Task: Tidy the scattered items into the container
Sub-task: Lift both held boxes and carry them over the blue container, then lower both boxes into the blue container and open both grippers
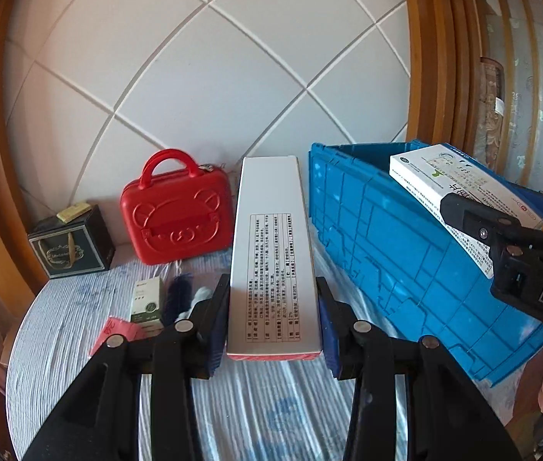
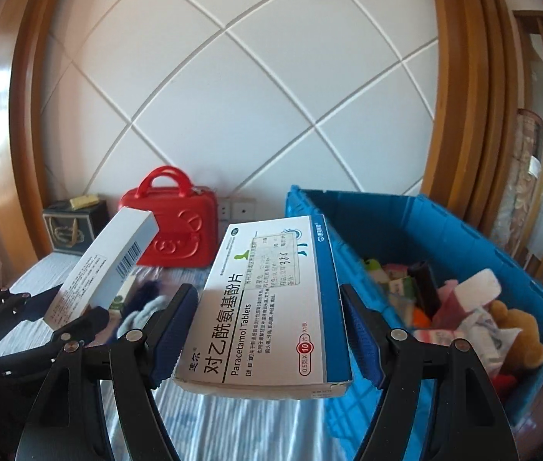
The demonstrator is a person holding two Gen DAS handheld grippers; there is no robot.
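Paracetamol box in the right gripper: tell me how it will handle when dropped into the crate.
The Paracetamol box looks like thin card, so probably light and crushable. Flat and wide, it should land flat in the blue crate without rolling.

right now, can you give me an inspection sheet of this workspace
surface: striped cloth, partly bare
job's things: long white box and paracetamol box, both held; blue crate part-filled with mixed items and a plush toy
clutter: small green-and-white box, pink packet, dark and white soft items on the cloth
grippers: left gripper shut on long white box; right gripper shut on paracetamol box
cables: nothing seen
surroundings: red case, dark gift box, white panelled wall, wooden frame
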